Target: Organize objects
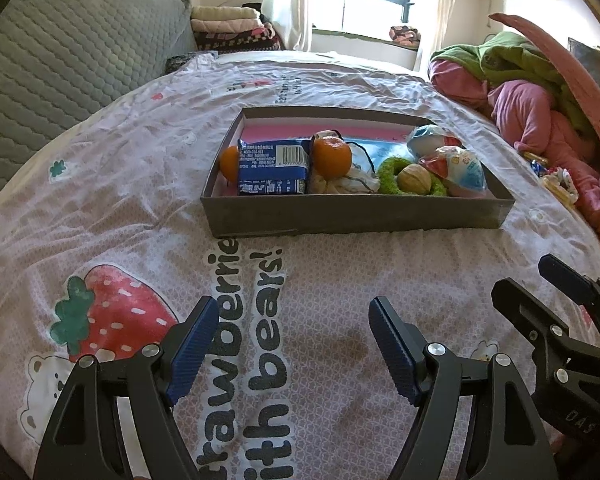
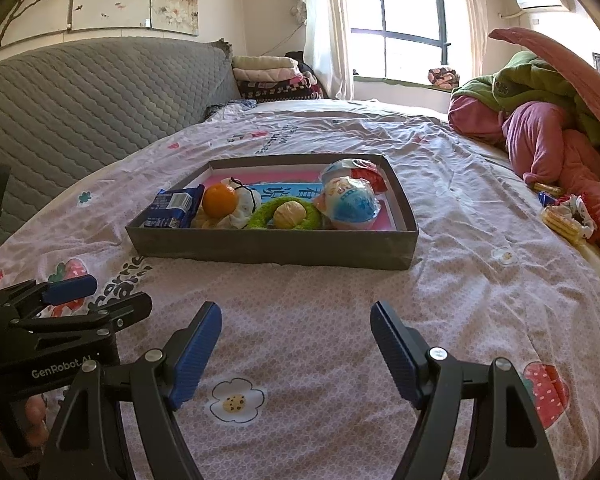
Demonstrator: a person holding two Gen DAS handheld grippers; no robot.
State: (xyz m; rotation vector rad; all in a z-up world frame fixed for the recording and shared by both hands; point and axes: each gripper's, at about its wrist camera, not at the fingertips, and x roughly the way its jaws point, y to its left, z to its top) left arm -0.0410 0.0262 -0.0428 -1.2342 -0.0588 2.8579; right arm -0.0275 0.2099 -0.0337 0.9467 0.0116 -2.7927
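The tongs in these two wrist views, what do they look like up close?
Both are alike: the left tongs and right tongs have matte black angular arms with triangular cut-outs and round silver pivot screws. Each finger ends in a flat, ribbed blue pad. The right view shows white "GenRobot.AI" lettering on the left body; the left view shows part of white lettering on the right body. No cables or sleeves are visible.

Both wrist cams sit low over the bed (image 1: 340, 280), angled down, side by side. Each faces the box (image 1: 356, 216) ahead, window (image 2: 396, 20) behind it.
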